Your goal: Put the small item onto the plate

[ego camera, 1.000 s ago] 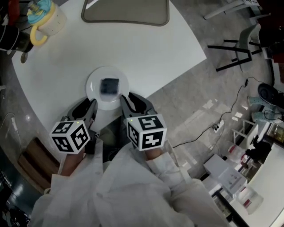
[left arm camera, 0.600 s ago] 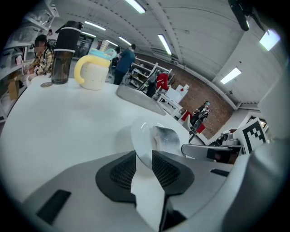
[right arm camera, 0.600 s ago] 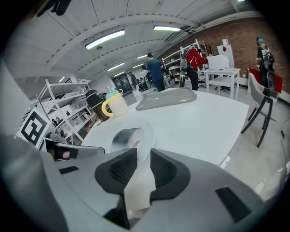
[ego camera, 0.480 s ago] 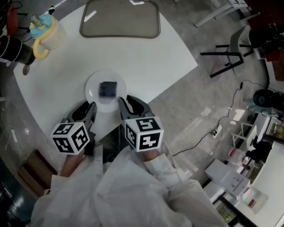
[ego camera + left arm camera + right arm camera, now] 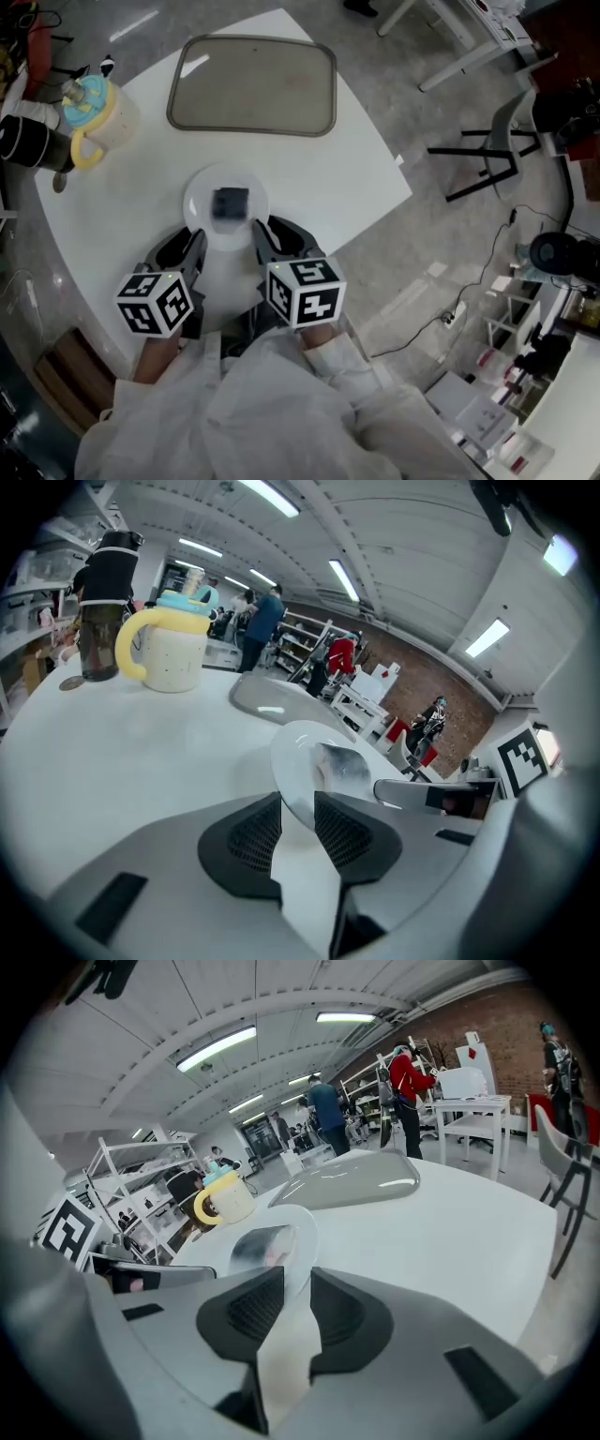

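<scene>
A small dark, square item (image 5: 231,202) lies in the middle of the white plate (image 5: 196,206) on the white table. Both grippers rest at the plate's near rim, apart from the item. My left gripper (image 5: 190,246) is open with nothing between its jaws; in the left gripper view (image 5: 298,799) the plate (image 5: 298,750) and the item (image 5: 343,767) lie just beyond the jaws. My right gripper (image 5: 272,232) has its jaws closing, still apart and with nothing between them; in the right gripper view (image 5: 297,1275) the plate (image 5: 302,1225) and the item (image 5: 262,1244) are just ahead.
A grey tray (image 5: 251,86) lies at the table's far side. A cream mug with a yellow handle (image 5: 98,114) and a dark bottle (image 5: 26,141) stand at the far left. The table's edge (image 5: 375,220) runs close on the right, with a chair (image 5: 487,164) beyond it.
The head view has shifted, so more of the tray and the far table now shows. Both grippers keep their places at the plate's near rim, and the item stays on the plate.
</scene>
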Demonstrator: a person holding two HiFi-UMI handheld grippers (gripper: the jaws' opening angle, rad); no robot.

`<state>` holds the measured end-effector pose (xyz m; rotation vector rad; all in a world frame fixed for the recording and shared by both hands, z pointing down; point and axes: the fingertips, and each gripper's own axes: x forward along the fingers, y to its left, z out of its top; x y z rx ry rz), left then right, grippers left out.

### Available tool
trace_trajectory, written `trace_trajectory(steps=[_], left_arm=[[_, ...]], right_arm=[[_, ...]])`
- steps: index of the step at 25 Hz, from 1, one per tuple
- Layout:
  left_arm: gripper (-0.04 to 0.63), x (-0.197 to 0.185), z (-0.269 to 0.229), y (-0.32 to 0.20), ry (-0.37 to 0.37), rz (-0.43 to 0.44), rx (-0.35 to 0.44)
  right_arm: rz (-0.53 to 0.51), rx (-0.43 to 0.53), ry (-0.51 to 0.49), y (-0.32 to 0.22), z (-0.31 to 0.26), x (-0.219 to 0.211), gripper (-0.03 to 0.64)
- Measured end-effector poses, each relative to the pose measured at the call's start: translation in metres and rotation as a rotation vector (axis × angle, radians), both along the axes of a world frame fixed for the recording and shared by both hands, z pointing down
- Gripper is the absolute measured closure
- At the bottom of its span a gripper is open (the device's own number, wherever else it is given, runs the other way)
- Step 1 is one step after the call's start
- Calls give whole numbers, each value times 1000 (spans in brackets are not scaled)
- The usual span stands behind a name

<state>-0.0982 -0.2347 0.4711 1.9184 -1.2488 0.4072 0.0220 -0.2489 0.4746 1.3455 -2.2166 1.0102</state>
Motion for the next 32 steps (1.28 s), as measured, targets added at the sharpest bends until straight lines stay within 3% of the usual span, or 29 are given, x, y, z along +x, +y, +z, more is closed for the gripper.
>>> trace_trajectory(steps=[13,32], left_arm=[[485,45,-10,-119,-5,-75,17],[485,58,9,-257,-36,-145,34]], right_arm=[[-90,5,4,-129,-8,43,522],[-143,-37,5,-269,18,56,522]])
